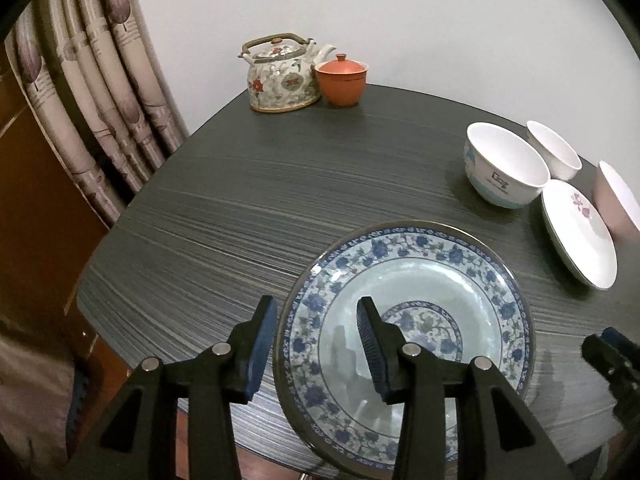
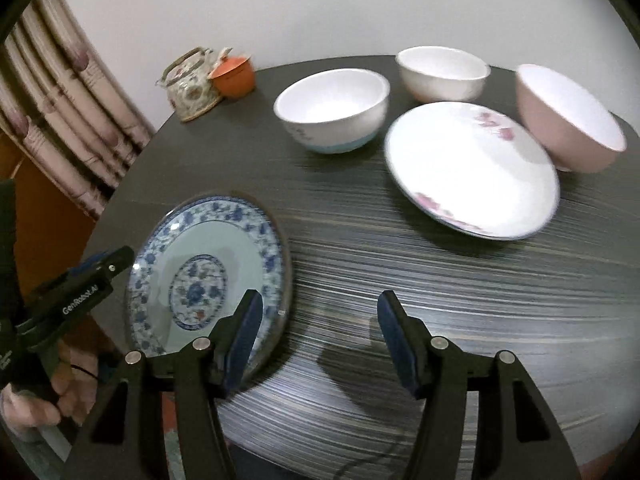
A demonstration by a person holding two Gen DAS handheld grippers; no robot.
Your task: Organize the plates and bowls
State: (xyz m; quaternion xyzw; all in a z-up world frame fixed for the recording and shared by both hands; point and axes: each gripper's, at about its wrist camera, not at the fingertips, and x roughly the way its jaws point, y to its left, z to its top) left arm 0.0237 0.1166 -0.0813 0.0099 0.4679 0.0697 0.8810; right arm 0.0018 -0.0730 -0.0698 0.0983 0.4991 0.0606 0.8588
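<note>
Your left gripper [image 1: 316, 344] straddles the left rim of the round blue-and-white floral porcelain plate [image 1: 404, 280], which lies flat at the table's [image 1: 260, 208] near-left edge; one pad sits outside the rim, the other over the well, jaws partly apart and not visibly pressing. Your right gripper [image 2: 320, 336] hangs half open and empty just right of that plate, its left pad beside the rim. Toward the far-right edge sit the white bowl with a pale blue base [image 2: 332, 112], the white round plate with pink flowers [image 2: 472, 172], a plain white bowl [image 2: 444, 74] and a pink bowl [image 2: 568, 120]. The blue plate lies nearer your left hand; the white plate is nearer your right.
</note>
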